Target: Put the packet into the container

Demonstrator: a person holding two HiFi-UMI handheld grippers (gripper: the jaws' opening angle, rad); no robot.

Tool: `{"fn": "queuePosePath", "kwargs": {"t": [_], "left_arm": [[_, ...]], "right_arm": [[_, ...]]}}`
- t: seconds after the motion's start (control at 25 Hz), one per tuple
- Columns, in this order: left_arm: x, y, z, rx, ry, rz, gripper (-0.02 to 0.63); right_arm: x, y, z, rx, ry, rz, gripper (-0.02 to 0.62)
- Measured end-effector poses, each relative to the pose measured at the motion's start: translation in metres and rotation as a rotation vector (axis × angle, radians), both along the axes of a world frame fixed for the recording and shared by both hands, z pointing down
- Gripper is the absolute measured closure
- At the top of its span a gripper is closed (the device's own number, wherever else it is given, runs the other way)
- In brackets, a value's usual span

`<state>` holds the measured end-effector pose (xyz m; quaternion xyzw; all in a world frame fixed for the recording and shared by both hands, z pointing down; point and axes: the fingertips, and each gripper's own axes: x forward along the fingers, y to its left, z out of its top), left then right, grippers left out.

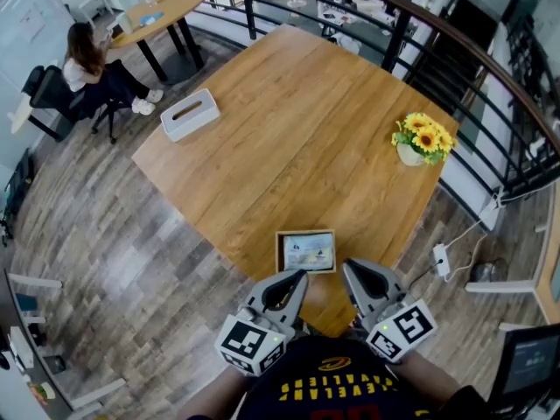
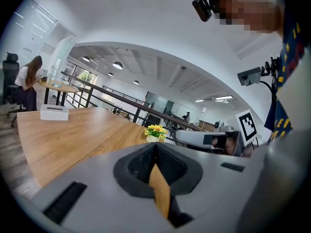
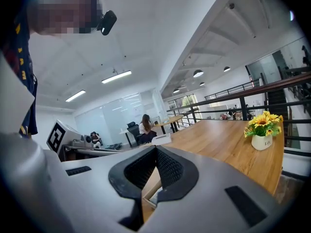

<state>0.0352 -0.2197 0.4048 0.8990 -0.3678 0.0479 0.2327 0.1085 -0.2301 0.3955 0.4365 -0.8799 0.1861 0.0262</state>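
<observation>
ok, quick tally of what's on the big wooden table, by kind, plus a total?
wooden container: 1
packet, lying in that container: 1
white tissue box: 1
pot of sunflowers: 1
Total: 4

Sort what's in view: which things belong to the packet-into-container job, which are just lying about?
Job:
- packet, lying in the wooden container
- left claw and right claw, both shut and empty

Lying about:
- white tissue box, on the table
- sunflower pot, on the table
- power strip, on the floor
</observation>
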Motion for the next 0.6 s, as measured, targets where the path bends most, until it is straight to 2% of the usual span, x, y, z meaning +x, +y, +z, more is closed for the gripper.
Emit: {"fn": "queuePosePath", "kwargs": {"t": [0.24,0.44,0.6], "left_arm": [[-0.0007,0.0016,0.0016,0.026,-0.006,0.015,0.606],[-0.002,-0.0007,0.003,0.0,-0.012,0.009,0.606],[-0.0046,0.0001,0.0045,0.026,-0.013,0.018,0.606]], "right_arm": [[-0.0036,0.0016,-0.0015,0.002,0.003,-0.006,0.584],[-0.0053,0.0009,0.0027,-0.001,0.005,-0.009,0.584],[-0.0088,0.0024,0.002,-0.003,0.01,-0.009,0.584]]}}
